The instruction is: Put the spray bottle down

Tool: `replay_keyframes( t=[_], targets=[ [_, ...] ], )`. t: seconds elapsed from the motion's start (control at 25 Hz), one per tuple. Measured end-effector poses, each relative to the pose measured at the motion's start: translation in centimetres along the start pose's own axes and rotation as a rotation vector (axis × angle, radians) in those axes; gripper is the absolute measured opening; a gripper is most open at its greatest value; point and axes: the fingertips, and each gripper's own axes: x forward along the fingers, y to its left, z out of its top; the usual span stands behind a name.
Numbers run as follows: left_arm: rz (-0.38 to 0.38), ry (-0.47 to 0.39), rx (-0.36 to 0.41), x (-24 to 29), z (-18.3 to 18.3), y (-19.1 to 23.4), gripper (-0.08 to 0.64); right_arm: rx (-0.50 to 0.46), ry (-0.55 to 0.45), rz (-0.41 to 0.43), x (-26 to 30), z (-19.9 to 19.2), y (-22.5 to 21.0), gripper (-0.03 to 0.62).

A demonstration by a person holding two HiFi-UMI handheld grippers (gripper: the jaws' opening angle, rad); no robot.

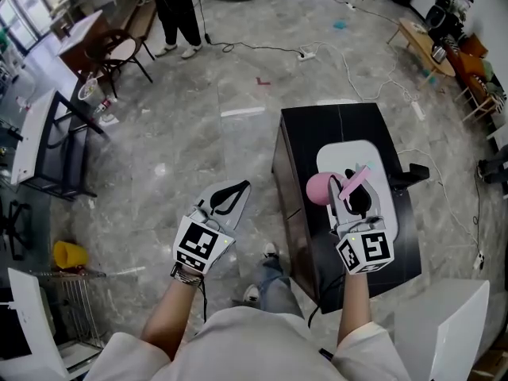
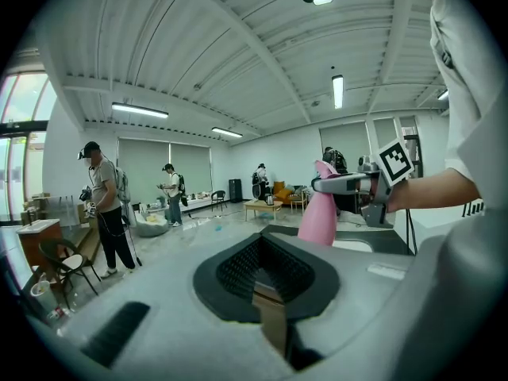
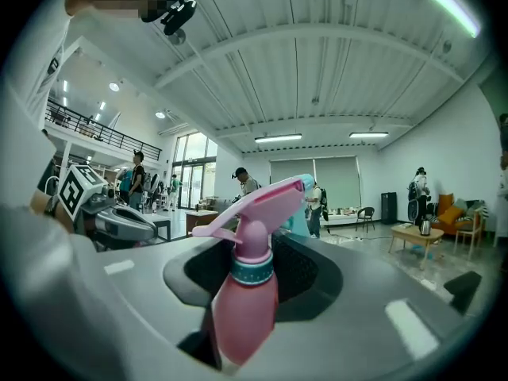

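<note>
Status from my end: right gripper [image 1: 355, 197] has its fingers clamped on the pink plastic spray bottle [image 1: 319, 189], gripping the body just under the teal collar. The pink trigger head sticks up above the fingers in the right gripper view [image 3: 246, 308]. The bottle sits roughly upright, over the black rectangular table [image 1: 317, 133], at the near left edge of the white rounded mat [image 1: 373, 153] lying on it. I see it from the side in the left gripper view [image 2: 319, 213] too, low over the table top, but I can't tell whether its base touches.

Left gripper [image 1: 230, 195] is off the table, over the grey marbled floor [image 1: 198, 117], just left of the table's side. Its fingers stand apart with nothing between them; the black ribbed pocket is bare in its own view. The two grippers are well apart, roughly level with each other in the head view.
</note>
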Motion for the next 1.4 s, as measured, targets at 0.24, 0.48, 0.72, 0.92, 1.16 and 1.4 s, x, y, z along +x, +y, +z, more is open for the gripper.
replay_keyframes(
  t=[0.24,0.48,0.72,0.92,1.16,1.4],
  targets=[
    [0.008,0.012,-0.002,3.4,-0.4,2.1,0.005,0.02,0.0,0.0,3.8,-3.2,-3.1,0.152],
    [0.019,0.038,-0.019,6.0,-1.8,3.6,0.005,0.036,0.023,-0.003,7.2,-6.8,-5.3,0.152],
    [0.021,0.075,-0.029,7.6,-3.4,4.4,0.005,0.038,0.054,0.008,10.2,-10.1,-6.5,0.152],
    [0.029,0.096,-0.042,8.4,-4.5,5.1,0.005,0.039,0.083,0.013,12.0,-12.6,-7.2,0.152],
    [0.038,0.107,-0.06,9.4,-5.4,5.5,0.005,0.032,0.11,0.031,13.3,-15.1,-7.5,0.152],
    [0.041,0.123,-0.07,9.7,-6.1,5.6,0.006,0.002,0.133,0.048,14.2,-16.8,-7.4,0.152]
  ],
)
